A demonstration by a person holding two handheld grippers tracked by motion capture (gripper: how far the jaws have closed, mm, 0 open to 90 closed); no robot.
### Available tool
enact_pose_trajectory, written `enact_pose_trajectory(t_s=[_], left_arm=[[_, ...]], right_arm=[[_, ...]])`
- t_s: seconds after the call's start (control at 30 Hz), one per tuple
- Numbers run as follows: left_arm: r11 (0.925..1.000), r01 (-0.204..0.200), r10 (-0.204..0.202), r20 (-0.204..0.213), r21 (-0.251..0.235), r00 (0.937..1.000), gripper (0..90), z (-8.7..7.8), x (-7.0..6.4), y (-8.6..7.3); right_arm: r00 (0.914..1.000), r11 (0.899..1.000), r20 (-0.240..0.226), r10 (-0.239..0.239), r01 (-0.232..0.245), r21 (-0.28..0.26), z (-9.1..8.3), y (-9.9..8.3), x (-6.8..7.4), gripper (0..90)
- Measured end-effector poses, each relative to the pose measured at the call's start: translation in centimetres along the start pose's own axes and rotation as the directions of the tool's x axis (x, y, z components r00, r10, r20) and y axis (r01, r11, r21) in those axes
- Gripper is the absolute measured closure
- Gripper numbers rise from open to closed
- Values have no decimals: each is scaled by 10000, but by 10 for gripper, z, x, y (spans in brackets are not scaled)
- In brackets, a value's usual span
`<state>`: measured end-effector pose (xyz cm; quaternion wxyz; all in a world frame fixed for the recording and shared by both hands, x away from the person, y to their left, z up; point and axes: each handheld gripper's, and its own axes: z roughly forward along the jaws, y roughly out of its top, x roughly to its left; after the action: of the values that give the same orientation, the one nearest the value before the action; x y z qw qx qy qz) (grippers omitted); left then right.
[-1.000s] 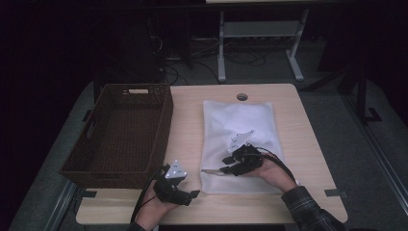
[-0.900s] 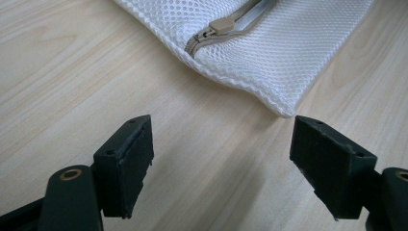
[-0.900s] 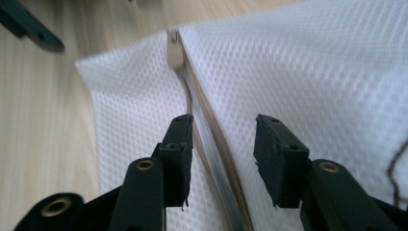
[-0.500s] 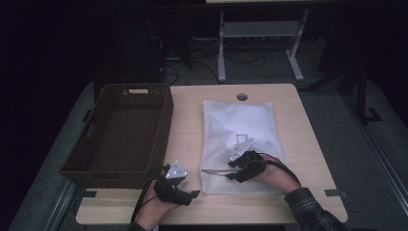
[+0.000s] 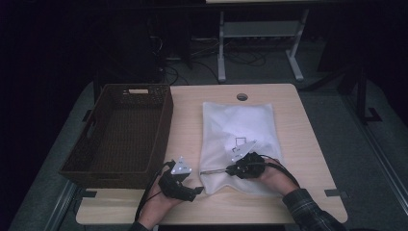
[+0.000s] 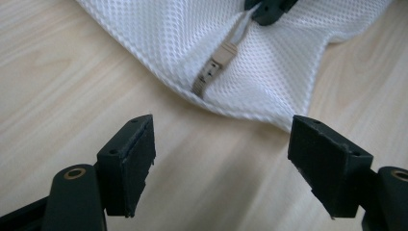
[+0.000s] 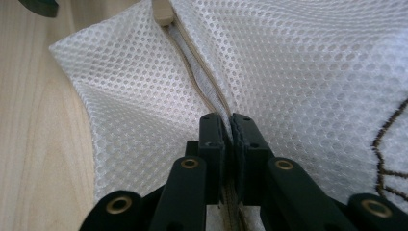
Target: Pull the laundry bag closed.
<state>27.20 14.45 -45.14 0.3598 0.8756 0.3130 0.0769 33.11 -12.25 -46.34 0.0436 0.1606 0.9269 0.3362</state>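
Here the white mesh bag (image 5: 239,144) is laid flat on the table (image 5: 192,120), right of the basket (image 5: 120,132). Its zipper seam is pinched between the closed jaws of the right gripper (image 7: 227,126), presumably as an anchor. The left gripper (image 6: 221,154), jaws wide, is aimed at the zipper pull (image 6: 214,67), apparently to draw it.

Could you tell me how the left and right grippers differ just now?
The left gripper has its fingers spread wide over bare wooden table, off the white mesh laundry bag. The right gripper is shut, pinching the bag along its beige zipper. Both are black.
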Motion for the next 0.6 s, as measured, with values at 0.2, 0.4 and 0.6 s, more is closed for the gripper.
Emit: enact_pose_trajectory(t_s=[0.2,0.4,0.6], left_arm=[[9998,175,-175,273,-13,9995,236,8,5,11],[9997,259,-255,680,-41,9974,251,17,11,19],[9982,412,-367,973,-446,9946,405,21,18,24]], right_arm=[[9975,9976,-175,689,-691,-91,-3,3,-5,846],[9951,9928,-398,901,-929,-758,-15,4,-7,846],[9936,9878,-483,1024,-1073,-1126,-23,3,-9,844]])
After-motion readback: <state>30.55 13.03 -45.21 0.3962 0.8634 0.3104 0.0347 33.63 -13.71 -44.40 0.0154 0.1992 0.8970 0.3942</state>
